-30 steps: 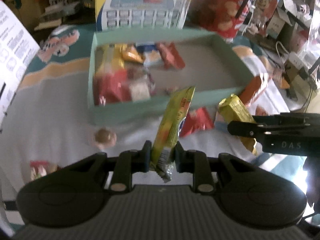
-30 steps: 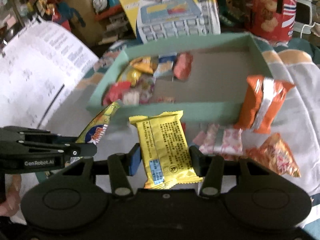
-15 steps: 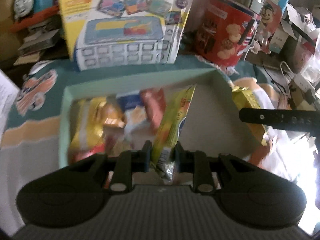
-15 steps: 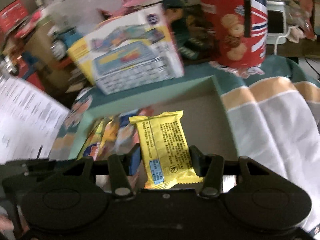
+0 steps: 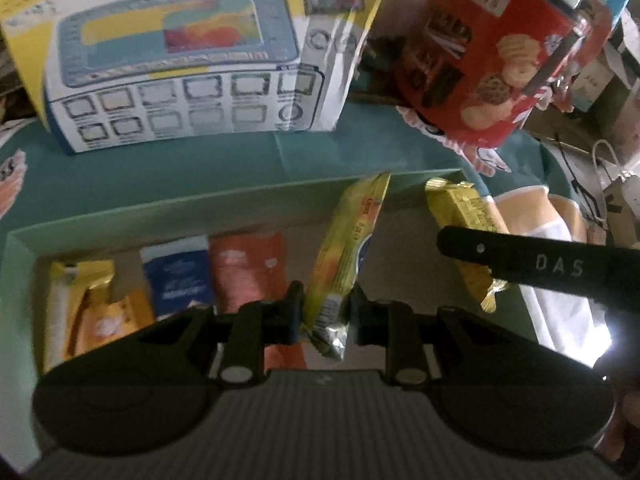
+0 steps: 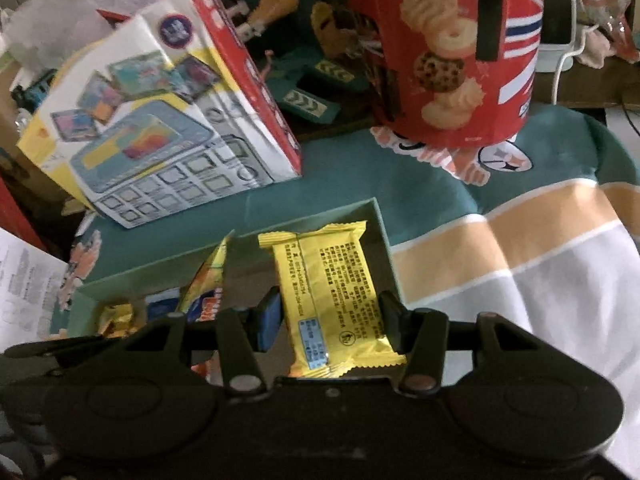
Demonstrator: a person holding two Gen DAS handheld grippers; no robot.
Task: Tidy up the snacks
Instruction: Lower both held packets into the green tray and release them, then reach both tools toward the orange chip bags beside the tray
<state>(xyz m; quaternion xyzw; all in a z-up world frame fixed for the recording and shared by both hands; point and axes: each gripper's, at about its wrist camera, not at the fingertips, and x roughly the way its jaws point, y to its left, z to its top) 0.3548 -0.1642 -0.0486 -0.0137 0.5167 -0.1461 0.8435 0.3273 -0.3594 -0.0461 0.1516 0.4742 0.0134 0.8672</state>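
Left gripper (image 5: 324,312) pinches slim crinkly packet (image 5: 348,248); right gripper (image 6: 332,320) clamps flat yellow wrapper (image 6: 332,292).

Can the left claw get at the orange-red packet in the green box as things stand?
Probably not: the left claw is shut on a thin yellow packet, so it has no free grip, though the orange-red packet lies uncovered just below.

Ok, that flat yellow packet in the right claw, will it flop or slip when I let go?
The yellow packet probably stays fairly stiff: it juts out flat, unsupported, from the right claw. Its glossy wrapper may slide. It looks light, so it should drop gently into the green box.
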